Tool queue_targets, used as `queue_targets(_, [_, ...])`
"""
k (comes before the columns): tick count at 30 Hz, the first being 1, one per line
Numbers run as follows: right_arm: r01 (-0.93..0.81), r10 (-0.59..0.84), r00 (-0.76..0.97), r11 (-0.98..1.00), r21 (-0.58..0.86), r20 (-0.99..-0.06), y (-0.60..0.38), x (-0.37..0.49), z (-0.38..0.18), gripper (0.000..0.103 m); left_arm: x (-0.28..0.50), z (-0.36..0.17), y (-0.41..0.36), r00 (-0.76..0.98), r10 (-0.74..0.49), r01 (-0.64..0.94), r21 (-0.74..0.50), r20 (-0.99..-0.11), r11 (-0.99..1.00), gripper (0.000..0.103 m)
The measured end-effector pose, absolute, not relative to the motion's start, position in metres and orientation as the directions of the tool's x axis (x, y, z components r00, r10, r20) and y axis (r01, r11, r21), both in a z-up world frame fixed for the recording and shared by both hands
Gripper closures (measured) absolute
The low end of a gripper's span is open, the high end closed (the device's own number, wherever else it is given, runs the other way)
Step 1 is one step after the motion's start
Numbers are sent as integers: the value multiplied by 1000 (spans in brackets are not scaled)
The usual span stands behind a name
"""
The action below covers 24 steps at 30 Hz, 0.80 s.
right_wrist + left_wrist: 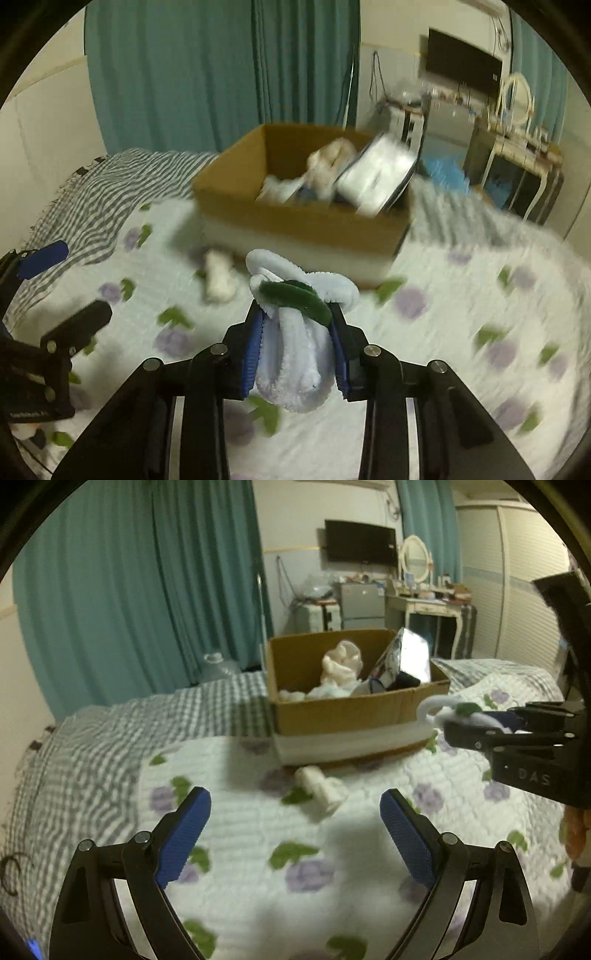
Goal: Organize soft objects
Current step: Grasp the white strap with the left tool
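My right gripper (297,314) is shut on a pale blue fluffy toy (291,354) with a dark green band, held above the bed in front of the cardboard box (303,225). It also shows at the right of the left wrist view (448,722), near the box's front right corner (369,709). My left gripper (295,805) is open and empty, low over the floral quilt. A small white soft object (321,788) lies on the quilt just ahead of it, in front of the box; it also shows in the right wrist view (219,277). The box holds a cream plush (341,662) and a shiny packet (406,657).
The bed has a white floral quilt (258,849) over a grey checked blanket (110,738). Teal curtains (129,590) hang behind. A dressing table with a mirror (424,598) and a wall TV (360,542) stand at the far side. An orange item (576,830) sits at the right edge.
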State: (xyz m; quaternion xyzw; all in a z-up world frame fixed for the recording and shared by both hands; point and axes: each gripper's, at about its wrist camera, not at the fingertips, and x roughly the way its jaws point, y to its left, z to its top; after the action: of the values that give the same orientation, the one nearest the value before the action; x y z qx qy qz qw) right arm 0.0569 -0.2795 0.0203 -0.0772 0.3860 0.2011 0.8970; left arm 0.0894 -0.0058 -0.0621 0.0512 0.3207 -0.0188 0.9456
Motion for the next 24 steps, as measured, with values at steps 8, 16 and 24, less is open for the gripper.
queue_targets(8, [-356,321,572,926,124,-755,-304,98,-28,70,163,-124,-22,703,2,20,23,-711,1000,10])
queue_targets(16, [-303,273,536,945,120,-799,-312,120,-54,70,180,-157,-13,658,-34,38,-11,-753,999,51])
queue_targets(24, [-310,283,564,943,119,-776,-315,99,-50,70,150,-145,-9,673,-60,75,-13,-738,997,73])
